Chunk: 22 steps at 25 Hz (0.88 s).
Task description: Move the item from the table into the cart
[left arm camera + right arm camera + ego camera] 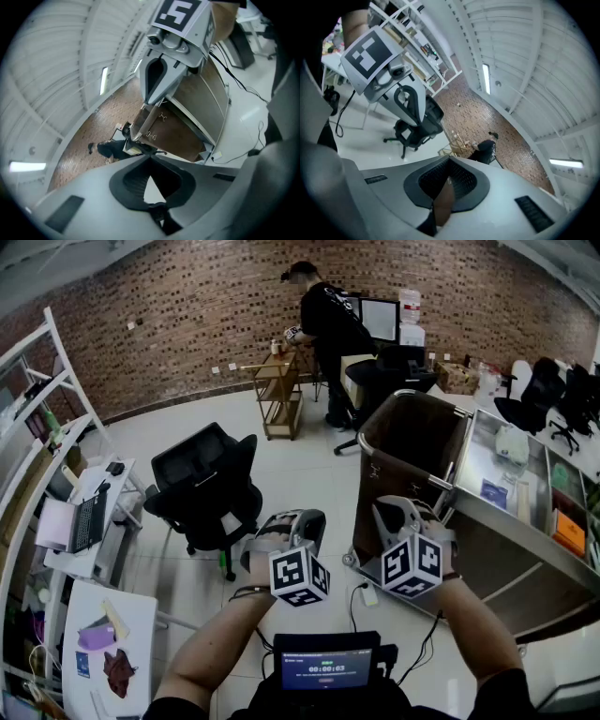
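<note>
The cart [412, 442] is a deep brown bin on wheels, just ahead and to the right of both grippers. My left gripper [302, 521] and right gripper [394, 510] are held side by side at chest height, both shut with nothing in them. The left gripper view shows closed jaws [150, 157], the right gripper [176, 42] above them and the cart [180, 129] behind. In the right gripper view the closed jaws [449, 160] hold nothing, and the left gripper [386, 75] is at the upper left. A white table [131, 610] at the lower left carries a purple item [97, 636] and a dark reddish item [119, 671].
A black office chair [206, 484] stands left of the grippers. A desk with a laptop [84, 521] and white shelves line the left wall. A counter with bins [525, 484] runs along the right. A person [323, 324] stands at the back by a wooden trolley [279, 390].
</note>
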{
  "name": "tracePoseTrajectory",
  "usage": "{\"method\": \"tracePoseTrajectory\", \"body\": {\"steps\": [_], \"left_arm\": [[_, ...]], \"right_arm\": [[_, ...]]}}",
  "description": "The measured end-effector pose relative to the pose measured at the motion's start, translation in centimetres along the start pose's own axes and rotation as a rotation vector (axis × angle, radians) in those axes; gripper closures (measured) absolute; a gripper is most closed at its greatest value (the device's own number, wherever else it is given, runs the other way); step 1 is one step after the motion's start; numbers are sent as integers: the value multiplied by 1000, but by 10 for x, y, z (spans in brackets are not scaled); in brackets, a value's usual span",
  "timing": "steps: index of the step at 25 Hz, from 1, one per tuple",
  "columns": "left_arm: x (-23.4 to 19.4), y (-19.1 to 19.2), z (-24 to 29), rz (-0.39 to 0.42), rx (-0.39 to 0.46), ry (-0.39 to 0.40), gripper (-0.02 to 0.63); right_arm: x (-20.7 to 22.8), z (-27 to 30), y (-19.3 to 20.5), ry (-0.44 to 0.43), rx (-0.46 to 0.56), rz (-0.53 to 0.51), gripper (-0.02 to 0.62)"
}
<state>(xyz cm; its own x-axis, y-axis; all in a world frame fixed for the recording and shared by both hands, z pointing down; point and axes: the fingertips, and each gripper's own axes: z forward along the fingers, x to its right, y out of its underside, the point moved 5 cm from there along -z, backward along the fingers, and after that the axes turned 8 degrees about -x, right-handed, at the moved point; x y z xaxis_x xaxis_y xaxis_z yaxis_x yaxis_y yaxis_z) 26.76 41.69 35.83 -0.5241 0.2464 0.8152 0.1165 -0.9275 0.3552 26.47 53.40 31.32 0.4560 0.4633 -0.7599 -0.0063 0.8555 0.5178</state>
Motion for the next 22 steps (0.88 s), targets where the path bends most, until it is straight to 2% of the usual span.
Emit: {"method": "tracePoseTrajectory", "body": {"steps": [3, 6, 10, 13, 15, 19, 22], "left_arm": [[-22, 51, -16, -175, -9, -10, 597], [-42, 118, -44, -295, -37, -63, 597], [-62, 230, -106, -471, -104, -148, 597], [-77, 311, -159, -570, -140, -220, 597], [-86, 366, -198, -655, -151, -280, 597], [-99, 467, -281, -813, -179, -459, 597], [-92, 535, -340, -888, -241, -545, 597]], "right_arm": [[-8, 16, -45, -20, 85, 55, 589], [-33, 36, -104, -52, 164, 71, 589], [-87, 61, -204, -162, 295, 141, 589], [-130, 72, -284, -228, 379, 176, 589], [-165, 79, -341, -274, 427, 177, 589], [-237, 87, -449, -388, 527, 189, 589], [-294, 92, -521, -483, 599, 195, 589]]}}
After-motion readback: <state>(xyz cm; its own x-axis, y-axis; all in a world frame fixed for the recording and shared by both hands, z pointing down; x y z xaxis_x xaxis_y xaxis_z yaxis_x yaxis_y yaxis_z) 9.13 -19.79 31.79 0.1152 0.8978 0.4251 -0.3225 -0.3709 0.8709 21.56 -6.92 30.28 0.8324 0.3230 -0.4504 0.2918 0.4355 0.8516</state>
